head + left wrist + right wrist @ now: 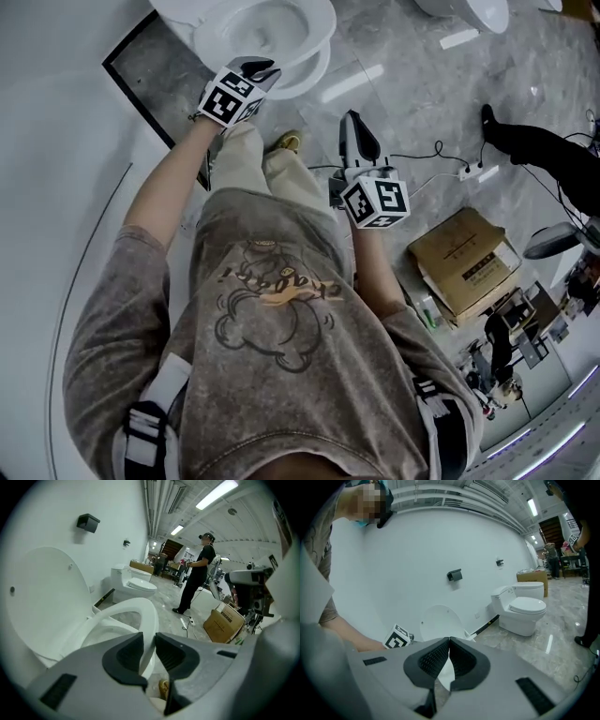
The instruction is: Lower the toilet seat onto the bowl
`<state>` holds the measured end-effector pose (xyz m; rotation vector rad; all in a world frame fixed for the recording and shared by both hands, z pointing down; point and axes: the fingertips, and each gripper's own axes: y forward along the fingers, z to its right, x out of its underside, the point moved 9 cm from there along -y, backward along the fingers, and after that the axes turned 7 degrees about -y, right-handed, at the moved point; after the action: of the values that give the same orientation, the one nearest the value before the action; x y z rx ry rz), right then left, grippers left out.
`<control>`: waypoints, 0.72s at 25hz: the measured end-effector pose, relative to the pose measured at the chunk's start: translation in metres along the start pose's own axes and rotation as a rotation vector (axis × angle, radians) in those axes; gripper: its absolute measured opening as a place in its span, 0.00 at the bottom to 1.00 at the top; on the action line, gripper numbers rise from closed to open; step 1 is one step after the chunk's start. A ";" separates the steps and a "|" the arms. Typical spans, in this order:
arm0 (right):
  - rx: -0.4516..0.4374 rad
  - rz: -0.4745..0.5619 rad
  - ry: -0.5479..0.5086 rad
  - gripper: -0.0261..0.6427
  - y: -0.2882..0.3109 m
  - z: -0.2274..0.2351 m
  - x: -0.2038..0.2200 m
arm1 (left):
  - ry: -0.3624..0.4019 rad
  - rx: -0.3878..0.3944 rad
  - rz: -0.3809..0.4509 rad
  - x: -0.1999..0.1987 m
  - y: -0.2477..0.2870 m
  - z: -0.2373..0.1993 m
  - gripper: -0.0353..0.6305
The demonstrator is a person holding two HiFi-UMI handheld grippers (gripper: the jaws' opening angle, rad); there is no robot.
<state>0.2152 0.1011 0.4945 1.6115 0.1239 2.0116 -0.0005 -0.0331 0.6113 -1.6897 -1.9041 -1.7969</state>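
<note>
Seat low over the bowl, left gripper at its front rim.
Head view: the toilet seat lay at twelve o'clock, apparently down or nearly down on the bowl; only the final settling seemed left. Left gripper view: the left gripper stood slightly apart, the seat rim showing in the gap and the pads not plainly pressing it; the lid stood upright at nine o'clock. Right gripper view: the right gripper was closed and empty; a second toilet sat at three o'clock, blocking nothing.
</note>
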 end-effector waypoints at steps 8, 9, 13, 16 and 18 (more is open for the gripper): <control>0.033 -0.033 0.028 0.08 -0.014 0.018 0.037 | -0.008 -0.011 -0.108 0.061 0.063 0.028 0.18; 0.039 -0.044 0.032 0.08 -0.017 0.020 0.042 | -0.020 -0.016 -0.125 0.070 0.069 0.031 0.18; 0.059 -0.072 0.041 0.08 -0.021 0.032 0.067 | -0.063 -0.035 -0.174 0.103 0.100 0.032 0.17; 0.083 -0.080 0.063 0.08 -0.022 0.037 0.084 | -0.086 -0.044 -0.199 0.124 0.124 0.026 0.16; 0.098 -0.081 0.083 0.08 -0.024 0.039 0.095 | -0.110 -0.061 -0.212 0.142 0.135 0.022 0.15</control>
<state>0.2480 0.1550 0.5784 1.5562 0.3178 2.0382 0.0460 0.0403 0.7886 -1.6957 -2.1695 -1.8874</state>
